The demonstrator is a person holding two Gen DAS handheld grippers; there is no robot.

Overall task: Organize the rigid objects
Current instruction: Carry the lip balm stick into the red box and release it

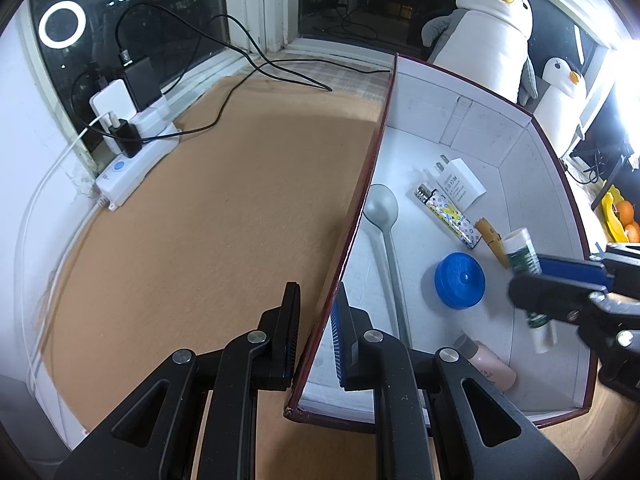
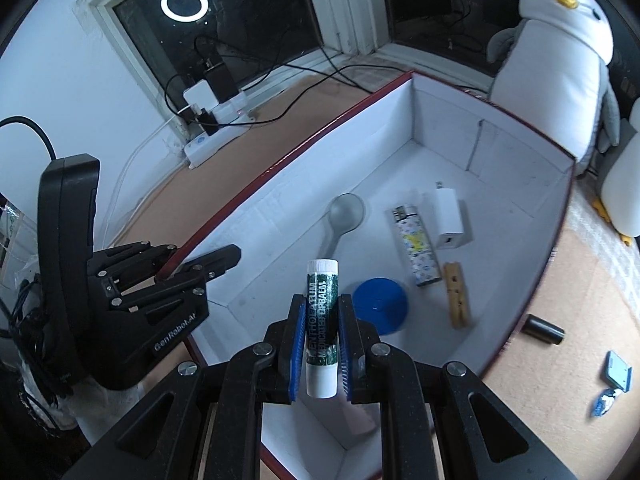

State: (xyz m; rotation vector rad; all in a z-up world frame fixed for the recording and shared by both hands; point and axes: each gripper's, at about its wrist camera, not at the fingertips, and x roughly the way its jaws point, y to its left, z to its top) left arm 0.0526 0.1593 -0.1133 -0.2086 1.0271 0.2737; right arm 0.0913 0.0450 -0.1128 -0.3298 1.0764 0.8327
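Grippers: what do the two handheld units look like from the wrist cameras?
Both are matte black linkage frames with silver pivot pins and blue ribbed pads on the fingers. The left gripper has a thick black handle, white "GenRobot.AI" lettering and a black cable; the right gripper matches.

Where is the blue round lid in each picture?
Left wrist view: the blue lid lies on the box floor at right, below the lighter.
Right wrist view: the lid sits near the centre, just right of the held lip balm.
Shared landmark: the grey spoon.
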